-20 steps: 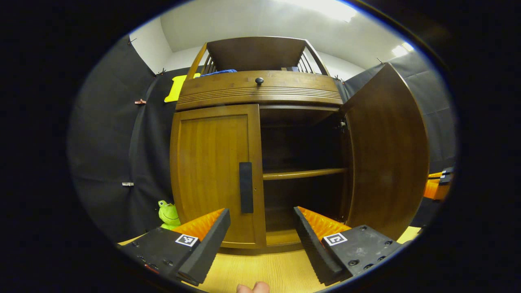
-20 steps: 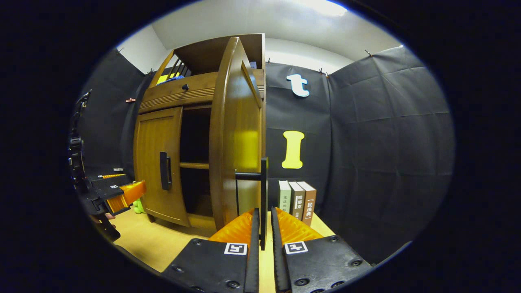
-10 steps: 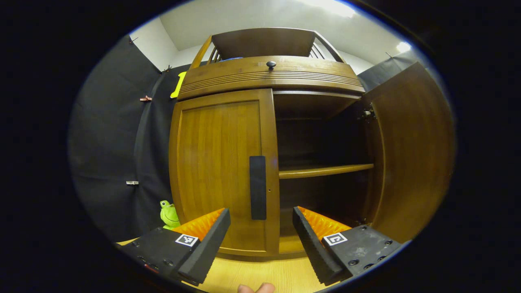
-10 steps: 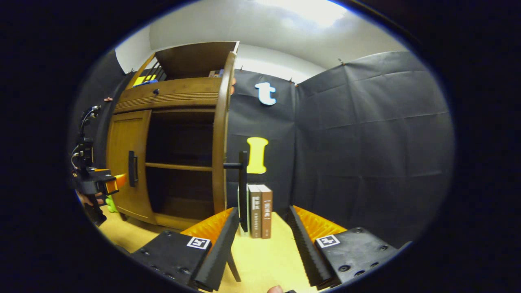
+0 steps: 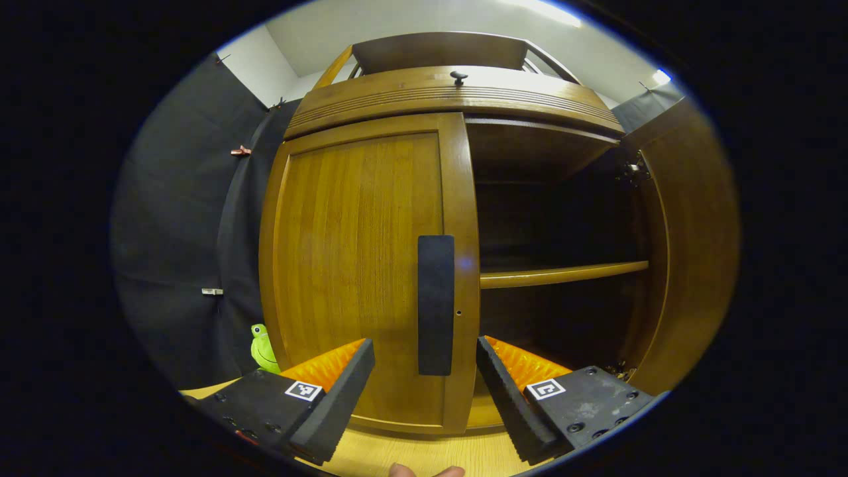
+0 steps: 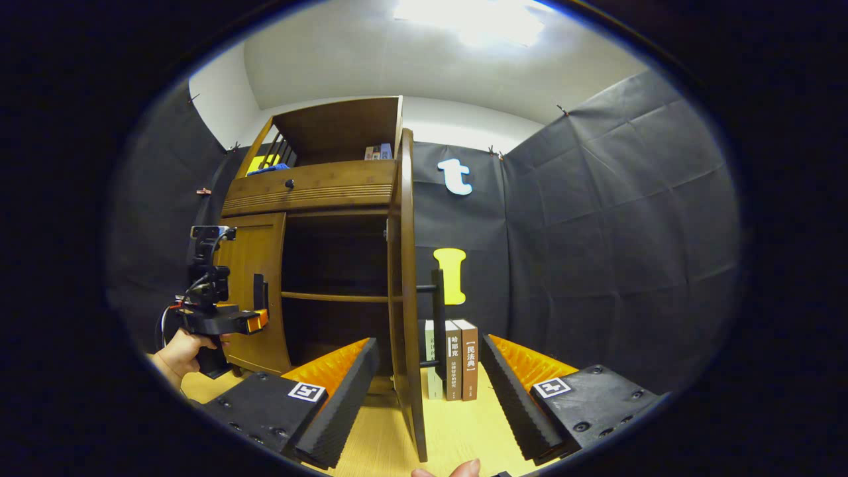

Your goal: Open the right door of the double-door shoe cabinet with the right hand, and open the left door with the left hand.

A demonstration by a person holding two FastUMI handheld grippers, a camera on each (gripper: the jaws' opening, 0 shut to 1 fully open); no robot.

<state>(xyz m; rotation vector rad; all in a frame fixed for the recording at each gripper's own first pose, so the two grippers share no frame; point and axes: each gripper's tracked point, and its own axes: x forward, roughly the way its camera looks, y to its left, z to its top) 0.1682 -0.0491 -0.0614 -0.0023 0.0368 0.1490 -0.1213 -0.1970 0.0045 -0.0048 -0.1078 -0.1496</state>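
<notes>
The brown wooden shoe cabinet (image 5: pixel 457 99) stands close ahead in the left gripper view. Its left door (image 5: pixel 358 265) is closed, with a black vertical handle (image 5: pixel 436 305). My left gripper (image 5: pixel 424 391) is open, and the handle's lower end lies just beyond the gap between its fingers. The right door (image 5: pixel 689 252) is swung wide, showing a dark inside with one shelf (image 5: pixel 563 273). In the right gripper view that right door (image 6: pixel 404 298) stands edge-on with its handle (image 6: pixel 438 311) free. My right gripper (image 6: pixel 427 397) is open a little short of it. The left gripper (image 6: pixel 225 321) shows by the left door (image 6: pixel 248 291).
A green toy frog (image 5: pixel 263 348) sits on the floor left of the cabinet. Three books (image 6: pixel 457 358) stand upright on the light wooden floor (image 6: pixel 457 430) behind the open door. A hand (image 6: pixel 182 348) holds the left gripper. Black cloth walls close in both sides.
My right gripper has opened, let go of the right door's handle and drawn back. The left gripper has moved in closer to the left door's handle.
</notes>
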